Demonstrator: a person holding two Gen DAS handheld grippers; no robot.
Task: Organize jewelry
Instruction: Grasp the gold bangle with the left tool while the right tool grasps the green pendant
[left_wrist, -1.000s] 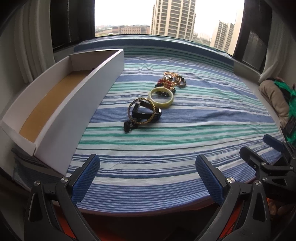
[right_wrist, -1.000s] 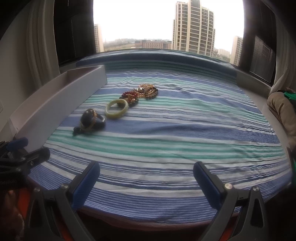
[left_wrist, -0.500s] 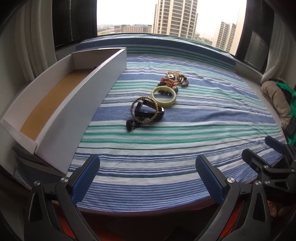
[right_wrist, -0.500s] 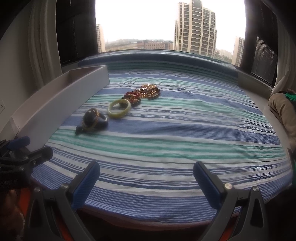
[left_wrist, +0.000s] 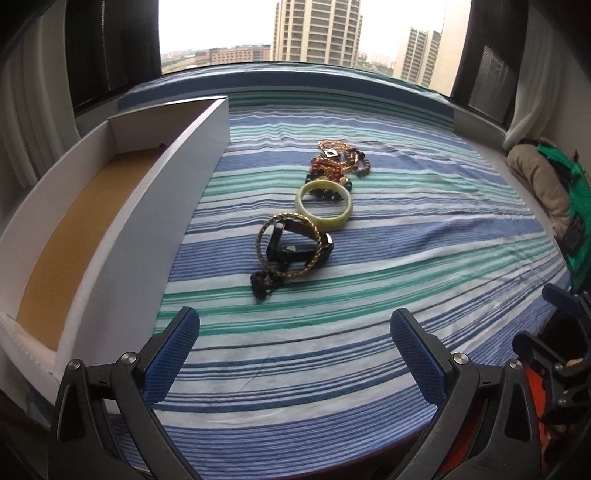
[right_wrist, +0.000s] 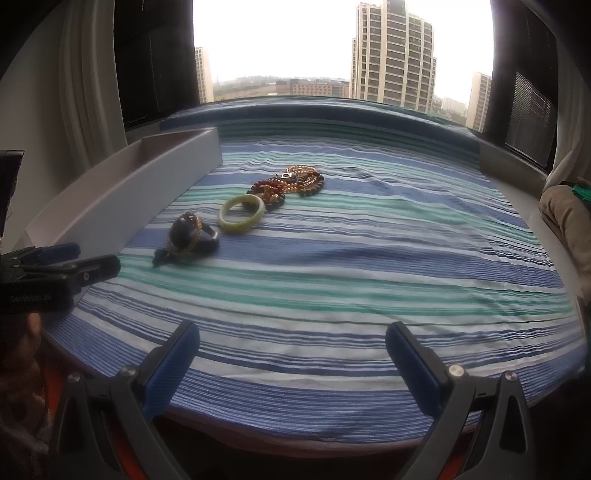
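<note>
A row of jewelry lies on the striped cloth (left_wrist: 406, 229). Nearest is a gold braided bracelet looped over a black band (left_wrist: 291, 245) (right_wrist: 188, 238). Behind it sits a pale green bangle (left_wrist: 324, 205) (right_wrist: 242, 213). Furthest is a heap of red, brown and gold bead strands (left_wrist: 338, 162) (right_wrist: 291, 184). An open white box with a tan floor (left_wrist: 85, 221) (right_wrist: 122, 199) stands to the left of the row. My left gripper (left_wrist: 295, 354) is open near the cloth's front edge, well short of the bracelet. My right gripper (right_wrist: 291, 362) is open too, further right, nothing between its fingers.
A window with dark frames and white curtains runs behind the cloth. A beige and green bundle (left_wrist: 546, 184) (right_wrist: 569, 214) lies at the far right. The left gripper shows at the left edge of the right wrist view (right_wrist: 62, 266), beside the box's front corner.
Both grippers have moved forward toward the jewelry, so the bracelet, bangle and box appear closer. Neither gripper's jaws have changed. The jewelry has not moved.
</note>
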